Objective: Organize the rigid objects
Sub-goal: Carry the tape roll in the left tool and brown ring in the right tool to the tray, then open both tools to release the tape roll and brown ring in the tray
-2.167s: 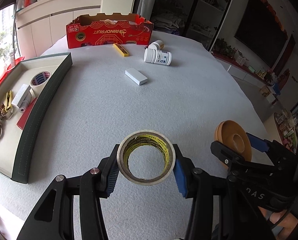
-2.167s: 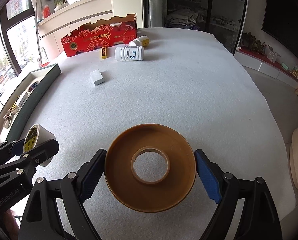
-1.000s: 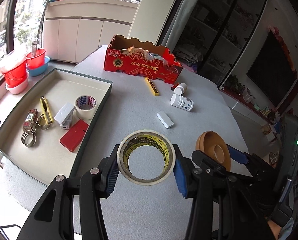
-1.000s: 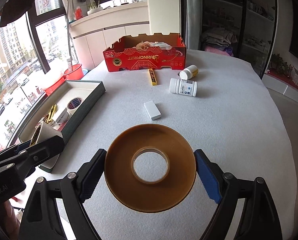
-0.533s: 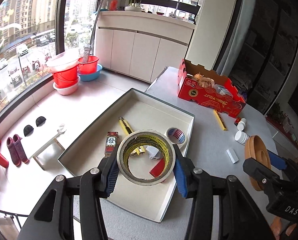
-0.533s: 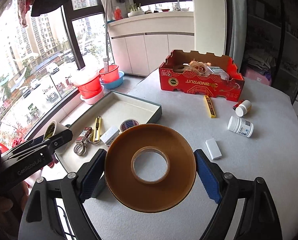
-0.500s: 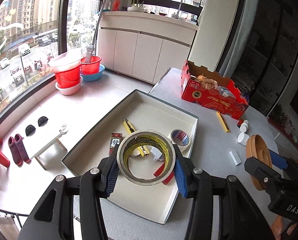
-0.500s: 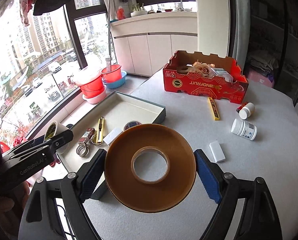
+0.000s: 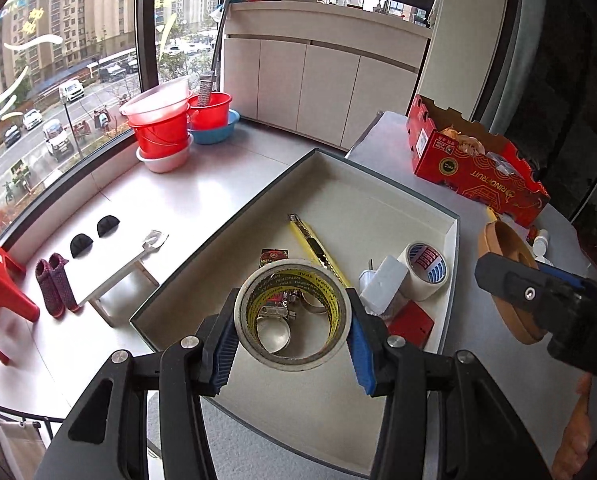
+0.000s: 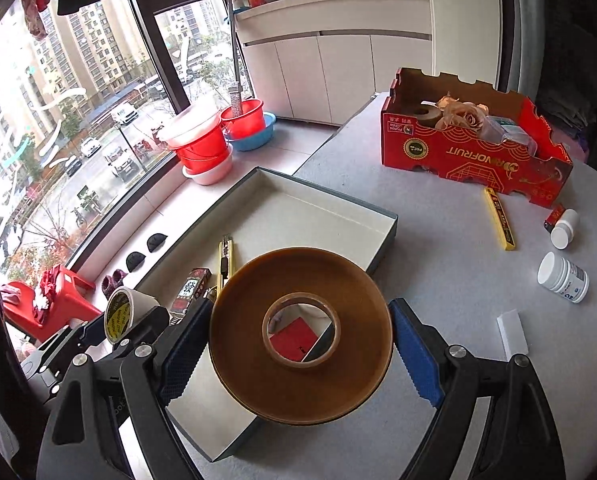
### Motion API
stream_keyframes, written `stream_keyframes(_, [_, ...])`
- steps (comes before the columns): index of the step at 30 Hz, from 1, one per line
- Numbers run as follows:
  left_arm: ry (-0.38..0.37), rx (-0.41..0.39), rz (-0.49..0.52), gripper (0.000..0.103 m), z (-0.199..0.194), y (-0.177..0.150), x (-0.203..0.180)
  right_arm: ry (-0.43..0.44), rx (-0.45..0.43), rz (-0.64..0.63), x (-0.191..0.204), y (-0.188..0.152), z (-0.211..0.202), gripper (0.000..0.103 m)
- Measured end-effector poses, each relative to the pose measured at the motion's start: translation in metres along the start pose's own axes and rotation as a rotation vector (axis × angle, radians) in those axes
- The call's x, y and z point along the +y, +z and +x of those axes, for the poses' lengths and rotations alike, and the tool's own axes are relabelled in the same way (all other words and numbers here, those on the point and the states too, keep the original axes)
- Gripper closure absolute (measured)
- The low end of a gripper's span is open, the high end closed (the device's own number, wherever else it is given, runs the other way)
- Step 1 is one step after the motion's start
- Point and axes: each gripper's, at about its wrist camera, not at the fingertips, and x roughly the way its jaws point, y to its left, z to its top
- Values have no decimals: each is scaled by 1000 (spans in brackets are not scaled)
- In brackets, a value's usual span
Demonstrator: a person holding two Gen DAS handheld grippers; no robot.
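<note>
Left wrist view. At far left, outside the table edge, red buckets [image 9: 166, 128] are seen stacked by the window. The left gripper [image 9: 292, 340] is shown at centre, its blue pads [image 9: 222, 344] pressed against both sides of a white tape roll [image 9: 294, 312] with a yellow printed core; the roll is held in the air above the near half of the tray [image 9: 378, 196]. Inside the tray, a yellow utility knife [image 9: 318, 248] is laid diagonally, metal hose clamps [image 9: 274, 332] are visible through the roll's hole, and a white plug adapter [image 9: 382, 284] is set just beside a smaller tape roll [image 9: 424, 270] with a red-and-blue core. A red card [image 9: 412, 324] lies below these. Further right, a red cardboard box [image 9: 478, 168] stands on the grey table [image 9: 494, 364].

Right wrist view. At lower left, the left gripper and its white roll are seen from the side. At centre, the right gripper [image 10: 300, 350] is clamped by its blue pads [image 10: 414, 358] on a large brown tape roll [image 10: 302, 336], held above the tray's near right edge, partly over the table. To the right, a second yellow knife [image 10: 498, 218], two white bottles [image 10: 562, 276] lying on their sides and a small white block [image 10: 512, 332] rest on the table, well apart from the tray.
</note>
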Motion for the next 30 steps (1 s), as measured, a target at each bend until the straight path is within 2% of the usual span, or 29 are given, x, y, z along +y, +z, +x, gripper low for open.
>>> stream_keyframes(7, [17,25,8,51,16,-1,-2,-18,24,-17,3,3,16,15])
stream_keyframes(19, [42,51,-4,51,32,1,3,7,27,-18,11,20,41,15])
stream_keyframes(30, [32,42,-17,51,38,6,2,18,29,-21,18,35,63,15])
